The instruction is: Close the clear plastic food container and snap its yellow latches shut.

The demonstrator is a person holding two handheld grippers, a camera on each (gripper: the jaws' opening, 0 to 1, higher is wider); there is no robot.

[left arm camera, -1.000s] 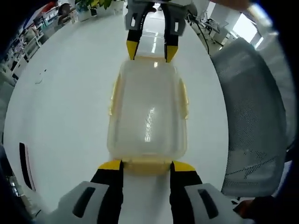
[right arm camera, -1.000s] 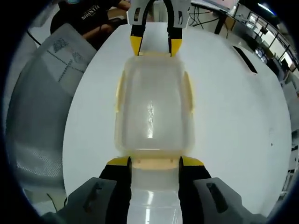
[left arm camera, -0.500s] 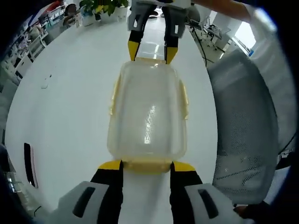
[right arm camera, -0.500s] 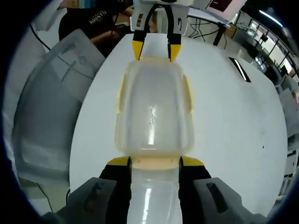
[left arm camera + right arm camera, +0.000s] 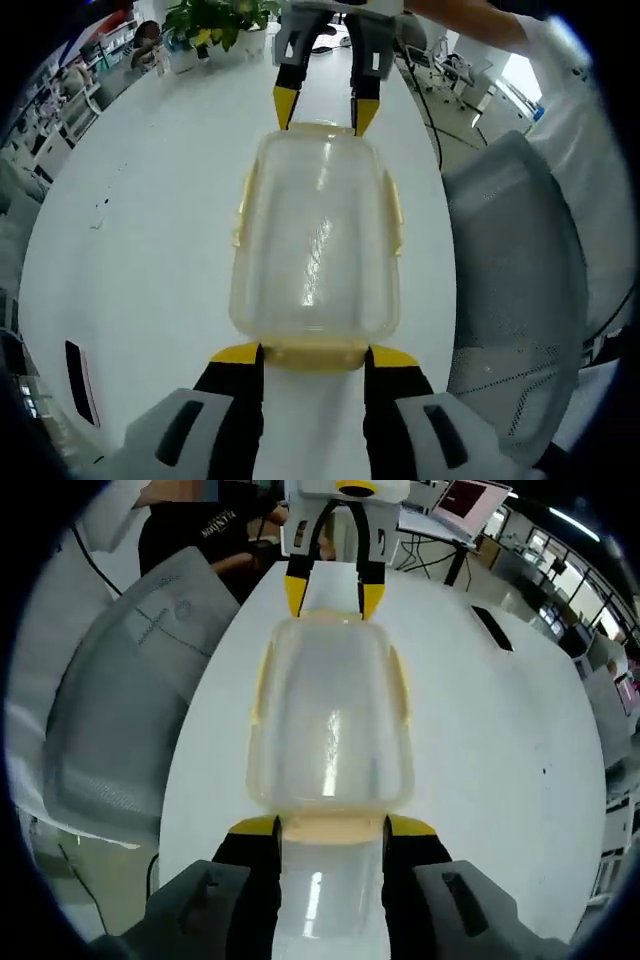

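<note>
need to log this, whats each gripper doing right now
Left gripper: open, jaws flanking the container end latch.
Right gripper: open, same at the opposite end.

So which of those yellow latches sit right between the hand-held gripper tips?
The two end latches: the left hand-held gripper straddles one end latch, the right hand-held gripper the opposite one. The long-side latches are untouched.

Clear container held end to end between two grippers

The right gripper [image 5: 332, 832] brackets the near yellow latch [image 5: 332, 827] of the clear plastic food container [image 5: 330, 720]; the left gripper [image 5: 333, 595] meets the far end, apparently touching, over the white table [image 5: 490, 740].
</note>
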